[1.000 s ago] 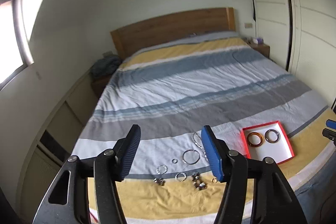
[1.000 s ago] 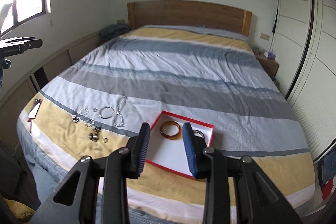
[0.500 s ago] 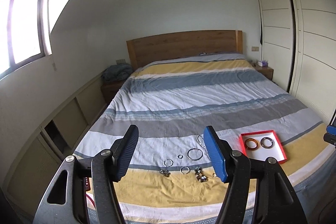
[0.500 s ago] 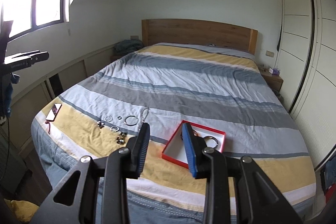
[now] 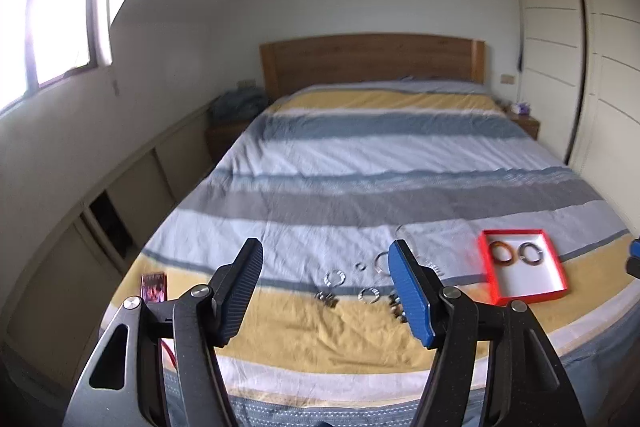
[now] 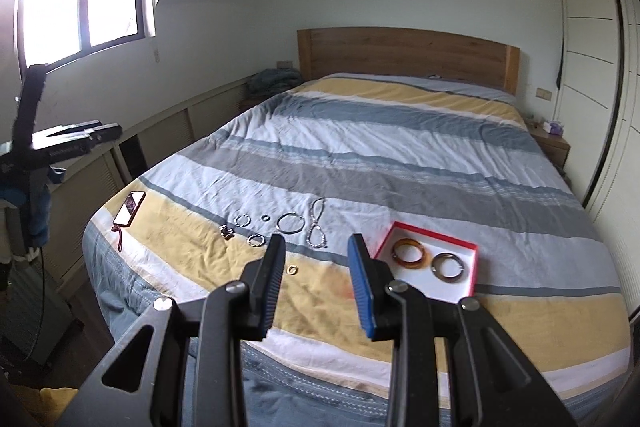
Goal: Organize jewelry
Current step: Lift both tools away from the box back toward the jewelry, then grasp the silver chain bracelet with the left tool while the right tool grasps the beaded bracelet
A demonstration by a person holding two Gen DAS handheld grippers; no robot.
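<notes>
Jewelry [image 6: 289,223] lies loose on the yellow and white stripes ahead of and below our fingers, both grippers spread and holding nothing. We judge the left gripper [image 5: 326,287] nearer it, while the right gripper [image 6: 316,277] hangs closer to the red tray [image 6: 474,269], which holds two bangles; the beaded strand [image 6: 317,225] runs lengthwise away from us.
</notes>
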